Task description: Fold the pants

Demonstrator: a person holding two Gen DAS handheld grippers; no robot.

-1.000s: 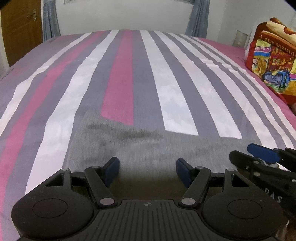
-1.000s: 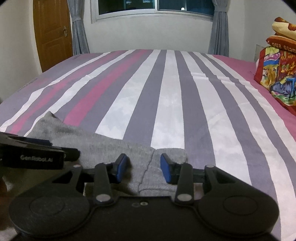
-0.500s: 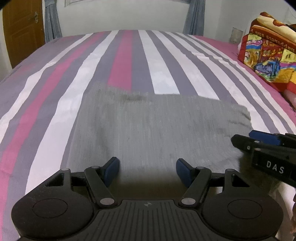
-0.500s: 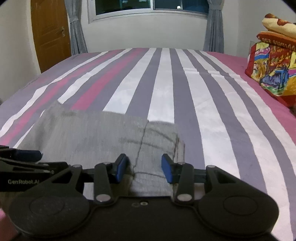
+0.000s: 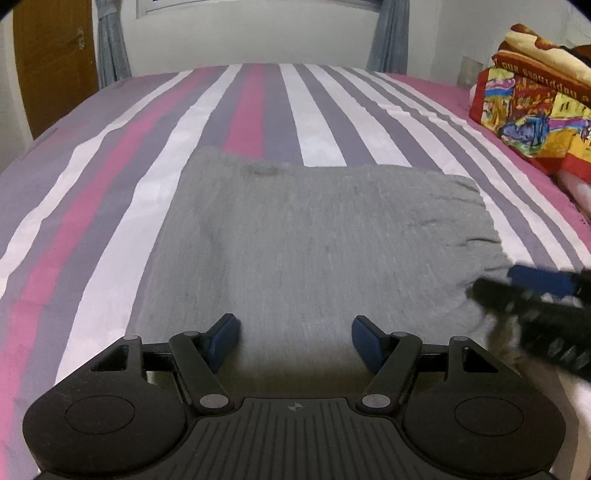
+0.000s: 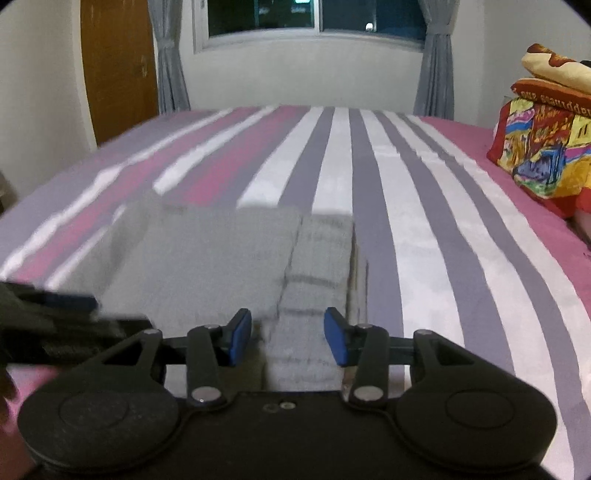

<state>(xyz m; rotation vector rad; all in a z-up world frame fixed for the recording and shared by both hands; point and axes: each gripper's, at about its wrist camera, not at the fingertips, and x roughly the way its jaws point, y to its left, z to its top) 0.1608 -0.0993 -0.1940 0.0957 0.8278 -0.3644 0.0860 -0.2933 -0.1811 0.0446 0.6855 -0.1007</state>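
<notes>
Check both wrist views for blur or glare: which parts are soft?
Left wrist view: grey pants sharp, only the right tongs smeared at the edge. Right wrist view: pants and striped bedsheet motion-blurred; fisheye bends both. No glare.

A bed (image 6: 424, 236) with a sheet striped pink, grey and white fills the room's middle. At twelve o'clock, a dark window (image 6: 317, 16) sits in a pale wall (image 6: 295, 74) between grey curtains (image 6: 170, 66). A brown wooden door (image 6: 118, 70) stands at ten o'clock; colourful stacked bedding (image 6: 543, 147) lies at two o'clock.
</notes>
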